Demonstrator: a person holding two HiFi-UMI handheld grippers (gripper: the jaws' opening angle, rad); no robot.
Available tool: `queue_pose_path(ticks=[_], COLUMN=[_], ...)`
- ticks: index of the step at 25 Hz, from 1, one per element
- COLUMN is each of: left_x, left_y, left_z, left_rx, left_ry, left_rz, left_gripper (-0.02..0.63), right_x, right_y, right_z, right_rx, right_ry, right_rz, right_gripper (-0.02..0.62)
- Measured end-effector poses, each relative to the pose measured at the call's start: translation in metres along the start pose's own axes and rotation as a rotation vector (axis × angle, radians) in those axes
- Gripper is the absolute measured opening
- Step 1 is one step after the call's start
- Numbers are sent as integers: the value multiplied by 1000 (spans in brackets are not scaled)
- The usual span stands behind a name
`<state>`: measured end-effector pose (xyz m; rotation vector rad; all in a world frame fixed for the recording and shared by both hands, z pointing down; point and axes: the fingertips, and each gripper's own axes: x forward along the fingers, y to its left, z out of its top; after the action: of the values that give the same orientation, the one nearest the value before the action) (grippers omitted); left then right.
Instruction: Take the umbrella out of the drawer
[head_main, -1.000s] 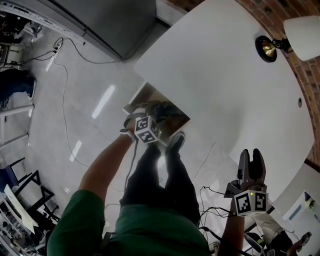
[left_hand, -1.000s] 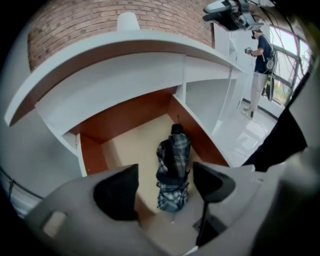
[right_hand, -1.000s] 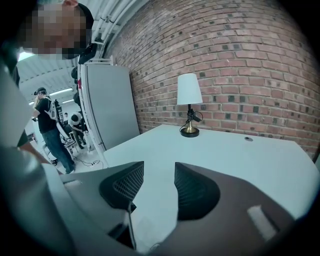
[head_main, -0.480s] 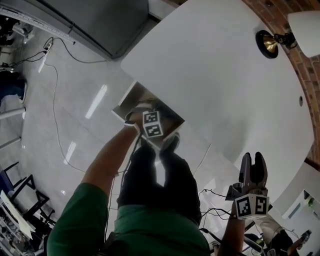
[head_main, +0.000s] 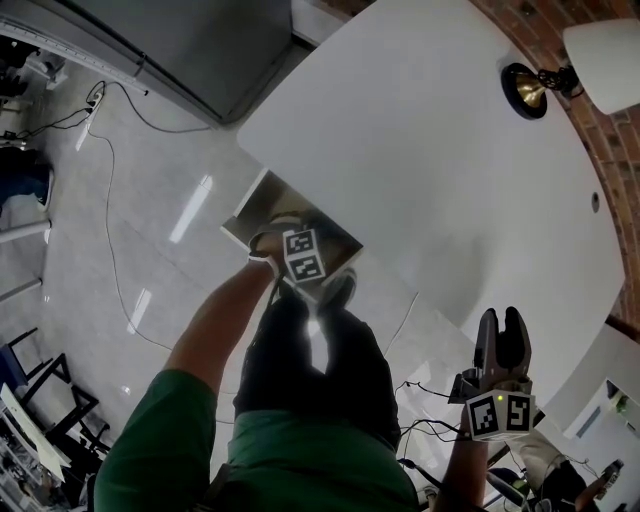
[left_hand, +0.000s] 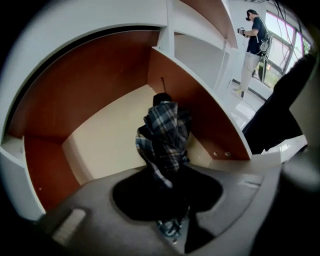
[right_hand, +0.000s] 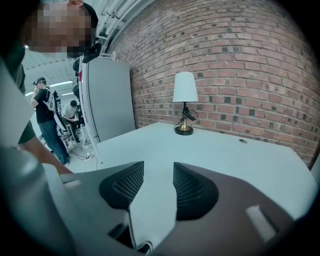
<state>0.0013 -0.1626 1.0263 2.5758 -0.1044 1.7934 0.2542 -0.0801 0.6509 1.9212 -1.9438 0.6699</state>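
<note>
The drawer (head_main: 262, 202) stands pulled out from under the white table (head_main: 430, 150); its wood-coloured inside (left_hand: 105, 135) fills the left gripper view. A folded plaid umbrella (left_hand: 165, 137) stands up from the drawer floor. My left gripper (left_hand: 167, 187) points steeply down into the drawer, its jaws closing round the umbrella's near end, with the pads pressed on the fabric. In the head view its marker cube (head_main: 304, 255) hides the tips. My right gripper (head_main: 501, 328) hangs at the lower right, over the table's near edge. That right gripper (right_hand: 152, 182) is open and empty.
A brass lamp (head_main: 590, 50) with a white shade stands at the table's far corner by the brick wall. A grey cabinet (head_main: 200, 40) stands beyond the drawer. Cables (head_main: 115, 230) trail over the floor. The person's dark legs (head_main: 310, 360) are right below the drawer.
My left gripper has sunk deeper into the drawer. The right gripper has hardly moved.
</note>
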Motion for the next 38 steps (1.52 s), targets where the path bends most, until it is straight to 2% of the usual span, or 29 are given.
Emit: queue_pose_path(ticks=[10,17,24,29,32,35,38], left_x=[-50,-119,-185,-246,-278,-308,-336], left_y=[5,-2,-20,-29,-31,-22,-6], left_z=[5,9,-17,-28,-28,-22,-11], left_rx=[-34,-54,-53,-62,-98,-126,-117], left_ry=[-15,-39,-4,-37,-68,-99,-120], left_rz=[34,48,52,76,66,72,108], left_gripper=[110,110,109,109,110,110,110], right_x=[-18,-41,-61,-76,-84,-92,-104], right_y=[12,31,50,68,76,81,83], right_z=[16,68,116,142,160,179,195], right_rx=[18,19,21,26,28,34,33], right_ry=[-13,-81,-154,-199,-234,-272,-306], right_rz=[20,46,77,87,82,74,64], right_gripper=[176,176,176,176,176,176,176])
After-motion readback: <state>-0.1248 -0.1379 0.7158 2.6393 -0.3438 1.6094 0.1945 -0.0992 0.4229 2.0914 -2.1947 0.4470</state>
